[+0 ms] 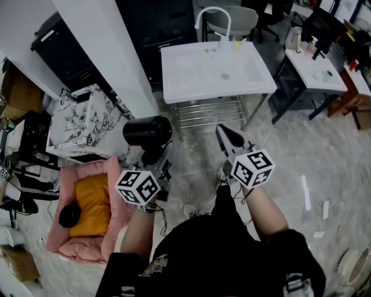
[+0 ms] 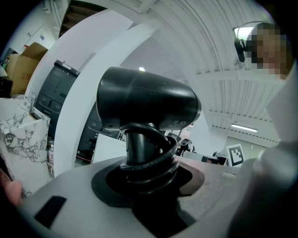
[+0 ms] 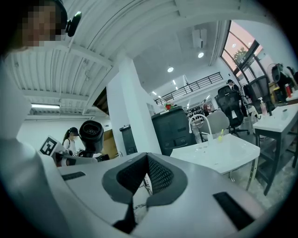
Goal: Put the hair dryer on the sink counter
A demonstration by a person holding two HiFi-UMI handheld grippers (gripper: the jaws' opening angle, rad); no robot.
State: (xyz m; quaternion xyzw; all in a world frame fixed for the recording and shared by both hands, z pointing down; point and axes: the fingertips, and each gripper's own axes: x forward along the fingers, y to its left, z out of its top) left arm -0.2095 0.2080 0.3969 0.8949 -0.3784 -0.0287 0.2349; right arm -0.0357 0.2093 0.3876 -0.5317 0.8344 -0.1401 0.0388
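A black hair dryer [image 1: 148, 131] stands upright in my left gripper [image 1: 153, 158], left of and short of the white sink counter [image 1: 197, 75]. In the left gripper view the jaws press on the dryer's handle [image 2: 139, 146], which has its black cord wound round it, and the barrel [image 2: 146, 100] lies above. My right gripper [image 1: 223, 132] points at the counter's front edge with its dark tips together and nothing between them. The right gripper view shows the counter [image 3: 219, 151] ahead to the right and the hair dryer [image 3: 91, 135] off to the left.
A white faucet [image 1: 211, 14] rises at the counter's back edge, and a metal rack [image 1: 211, 110] sits under it. A white pillar [image 1: 110, 52] stands at left. A marbled box [image 1: 81, 119] and a pink pet bed [image 1: 93, 214] lie on the floor at left. Another white table [image 1: 322, 69] is at right.
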